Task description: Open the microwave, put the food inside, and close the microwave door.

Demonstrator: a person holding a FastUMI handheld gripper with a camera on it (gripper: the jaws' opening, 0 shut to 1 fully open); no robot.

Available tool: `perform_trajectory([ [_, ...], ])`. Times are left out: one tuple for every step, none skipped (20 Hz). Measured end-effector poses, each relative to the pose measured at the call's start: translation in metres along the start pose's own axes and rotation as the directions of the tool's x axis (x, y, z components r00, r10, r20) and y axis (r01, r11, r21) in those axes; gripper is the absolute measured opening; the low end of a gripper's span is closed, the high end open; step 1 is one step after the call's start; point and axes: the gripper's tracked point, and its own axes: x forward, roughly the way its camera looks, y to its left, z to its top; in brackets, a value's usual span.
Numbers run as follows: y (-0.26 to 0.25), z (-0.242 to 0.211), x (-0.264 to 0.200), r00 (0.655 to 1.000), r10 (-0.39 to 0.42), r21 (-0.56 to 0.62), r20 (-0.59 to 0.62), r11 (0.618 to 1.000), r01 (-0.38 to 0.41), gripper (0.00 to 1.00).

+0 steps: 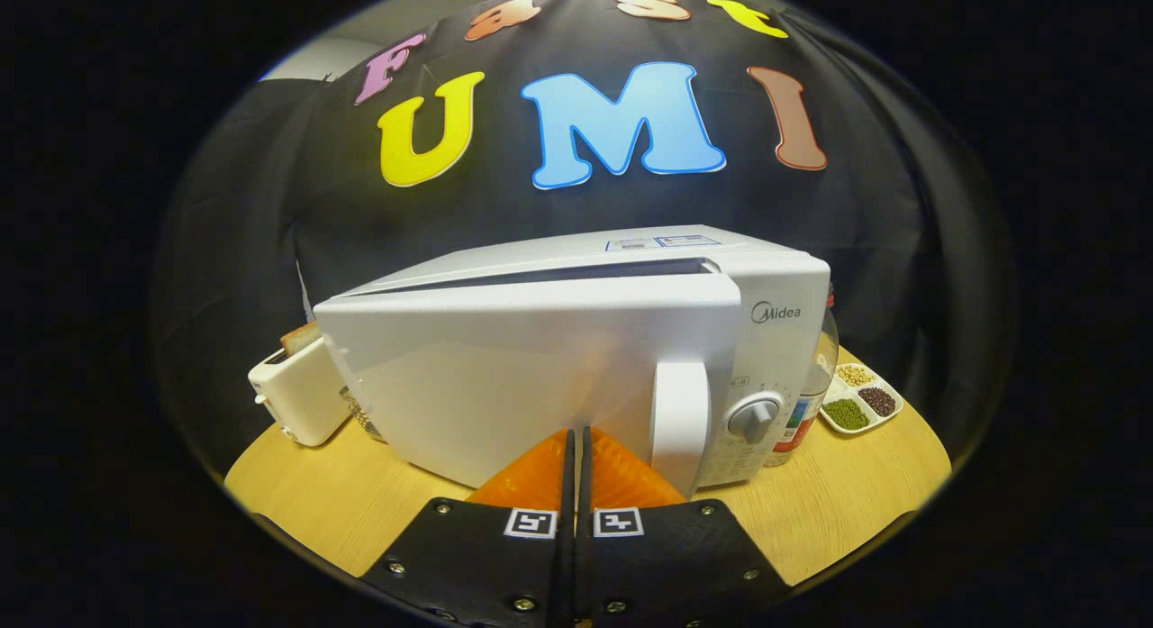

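Gripper (576, 434) fingers pressed together, no gap, nothing held; tips sit right at the microwave door (531, 376) face, just left of the handle (682, 421).

Largest to smallest: microwave (775, 295) fills the wooden table (306, 502), door swung slightly ajar at the handle side, dark gap along its top edge. Toaster (293, 394) with bread sits off the hinge side. Jar (815, 385) tucked behind the control side, divided dish of beans (860, 398) beyond it. Knob (752, 418) right of the handle.

Food: can't pick it out, possibly hidden behind the door or out of frame.

Risks: door looks only partly shut. A push off-centre near the handle could shove the whole unit toward the toaster instead of latching. Tips could also slide off the smooth panel into the handle.

Pose: gripper level, pointing straight at the door, low over the table.
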Motion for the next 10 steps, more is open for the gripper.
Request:
perform_trajectory([
  [-0.003,0.003,0.005,1.0,-0.006,0.004,0.003,1.0,0.006,0.01],
  [-0.005,0.005,0.009,1.0,-0.012,0.008,0.005,1.0,0.012,0.01],
  [-0.007,0.008,0.013,1.0,-0.018,0.011,0.006,1.0,0.018,0.01],
  [-0.006,0.006,0.013,1.0,-0.015,0.017,0.0,1.0,0.015,0.01],
  [-0.004,0.005,0.014,1.0,-0.012,-0.001,0.004,1.0,0.012,0.01],
  [-0.005,0.006,0.016,1.0,-0.014,-0.027,0.013,1.0,0.015,0.01],
  [-0.004,0.006,0.017,1.0,-0.014,-0.034,0.015,0.999,0.014,0.01],
  [-0.005,0.005,0.021,1.0,-0.012,-0.028,0.014,1.0,0.013,0.01],
  [-0.006,0.008,0.025,1.0,-0.015,-0.022,0.015,1.0,0.015,0.01],
  [-0.004,0.006,0.027,1.0,-0.013,0.001,-0.011,1.0,0.013,0.01],
])
